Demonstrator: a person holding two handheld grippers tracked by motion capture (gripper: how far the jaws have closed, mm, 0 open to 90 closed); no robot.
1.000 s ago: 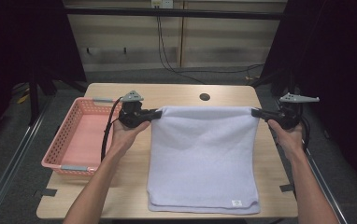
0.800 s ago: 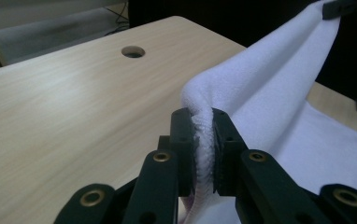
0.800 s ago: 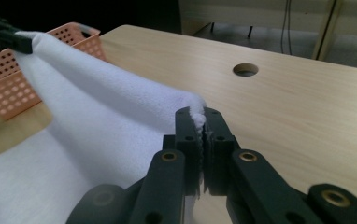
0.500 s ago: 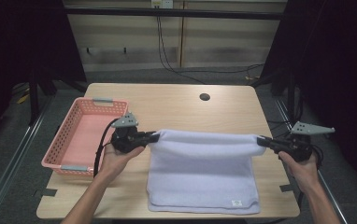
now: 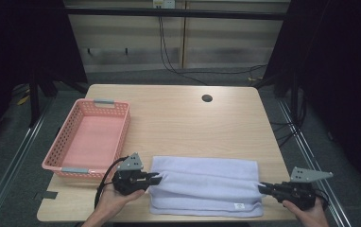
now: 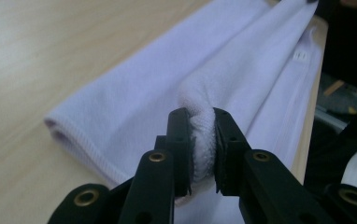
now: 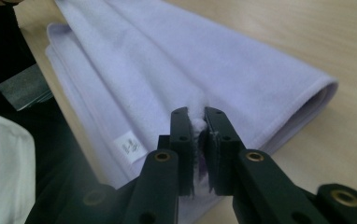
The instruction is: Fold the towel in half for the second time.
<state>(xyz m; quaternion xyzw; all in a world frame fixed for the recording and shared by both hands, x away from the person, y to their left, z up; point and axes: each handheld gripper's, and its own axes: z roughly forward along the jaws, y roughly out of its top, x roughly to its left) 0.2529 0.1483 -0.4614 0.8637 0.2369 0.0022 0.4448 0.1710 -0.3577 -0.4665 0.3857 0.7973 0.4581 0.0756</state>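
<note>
A pale lavender towel [image 5: 204, 185] lies folded across the near part of the wooden table [image 5: 178, 118], with a small white label [image 5: 238, 206] near its front right corner. My left gripper [image 5: 156, 179] is shut on the towel's left end, and the towel [image 6: 223, 70] bunches between its jaws in the left gripper view. At the towel's right end my right gripper [image 5: 262, 188] is shut on a pinch of the cloth. The right gripper view has the towel [image 7: 190, 60] stretching away with its label [image 7: 129, 146] on the lower layer.
A pink plastic basket [image 5: 51, 160] stands empty at the table's left side, just behind my left hand. A dark round hole [image 5: 207, 98] sits in the tabletop at the far right. Both hands are at the table's front edge.
Both grippers have drawn the towel's far edge toward the front of the table and lowered it, folding the towel over itself into a narrower band.
</note>
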